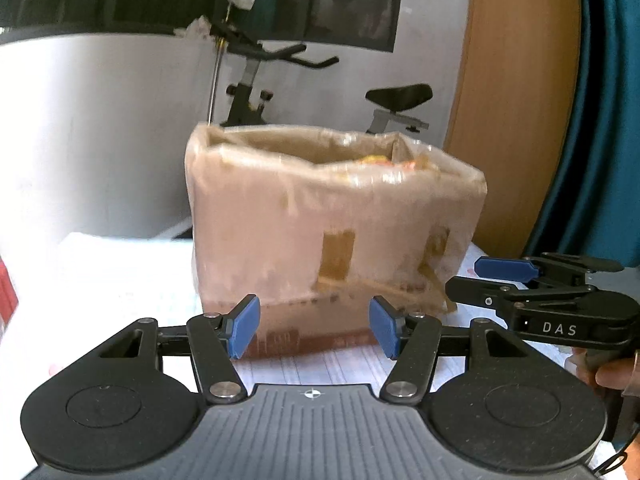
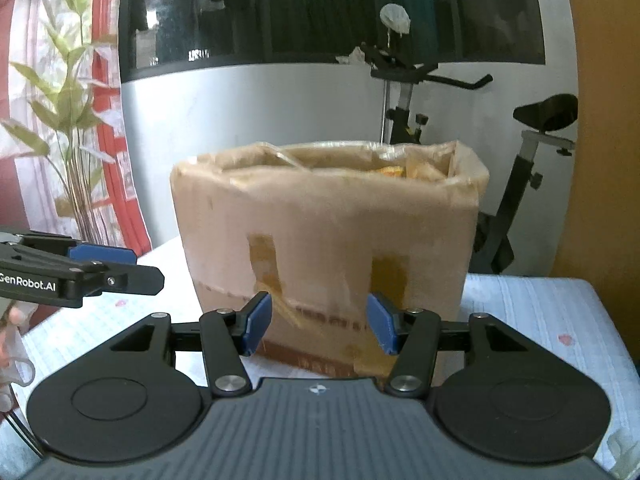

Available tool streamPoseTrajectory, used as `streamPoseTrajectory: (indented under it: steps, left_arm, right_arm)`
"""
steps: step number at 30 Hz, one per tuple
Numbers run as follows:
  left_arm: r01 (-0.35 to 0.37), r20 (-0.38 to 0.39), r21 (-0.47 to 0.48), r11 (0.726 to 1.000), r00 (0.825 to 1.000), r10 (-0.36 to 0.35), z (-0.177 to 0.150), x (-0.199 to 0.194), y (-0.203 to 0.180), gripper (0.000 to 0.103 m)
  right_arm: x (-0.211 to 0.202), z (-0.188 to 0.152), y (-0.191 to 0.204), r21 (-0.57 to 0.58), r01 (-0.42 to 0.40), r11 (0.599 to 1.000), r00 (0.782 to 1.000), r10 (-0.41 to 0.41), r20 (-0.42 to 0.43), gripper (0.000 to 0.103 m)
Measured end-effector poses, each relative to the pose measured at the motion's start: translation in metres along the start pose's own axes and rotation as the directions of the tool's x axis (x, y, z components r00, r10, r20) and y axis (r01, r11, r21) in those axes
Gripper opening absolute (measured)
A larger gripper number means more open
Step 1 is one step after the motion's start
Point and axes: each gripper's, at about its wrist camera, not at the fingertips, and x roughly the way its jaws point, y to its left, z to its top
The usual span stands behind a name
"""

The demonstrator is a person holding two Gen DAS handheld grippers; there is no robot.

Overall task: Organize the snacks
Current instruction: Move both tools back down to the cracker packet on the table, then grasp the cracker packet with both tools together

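Left wrist view: a tall cardboard box, wrapped in clear tape and open on top, stands on a white cloth straight ahead. Yellow snack packets show blurrily inside. The left gripper is empty, fingers apart, near the box's base. The right gripper sits at right, beside the box.

Right wrist view: the same box fills the centre. The right gripper is spread, empty. Behind stand an exercise bike and a plant.

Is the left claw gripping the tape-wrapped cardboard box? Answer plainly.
No: the left claw is open and empty, its blue pads short of the tape-wrapped cardboard box.
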Motion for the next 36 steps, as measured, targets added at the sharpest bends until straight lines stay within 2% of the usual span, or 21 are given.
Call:
streamPoseTrajectory:
  steps: [20, 27, 36]
  left_arm:
    - [-0.028, -0.137, -0.067, 0.997, 0.990, 0.018, -0.059, 0.018, 0.001, 0.062]
    - [-0.009, -0.202, -0.112, 0.994, 0.979, -0.013, -0.081, 0.022, 0.001, 0.062]
    - [0.064, -0.277, -0.174, 0.983, 0.955, -0.111, -0.103, 0.031, -0.005, 0.062]
  right_arm:
    - [0.001, -0.063, -0.007, 0.045, 0.003, 0.999, 0.990, 0.003, -0.139, 0.057]
    - [0.002, -0.084, -0.009, 0.066, 0.005, 0.998, 0.982, 0.008, -0.189, 0.057]
    - [0.006, -0.101, 0.003, 0.070, -0.057, 0.996, 0.963, 0.073, -0.260, 0.057]
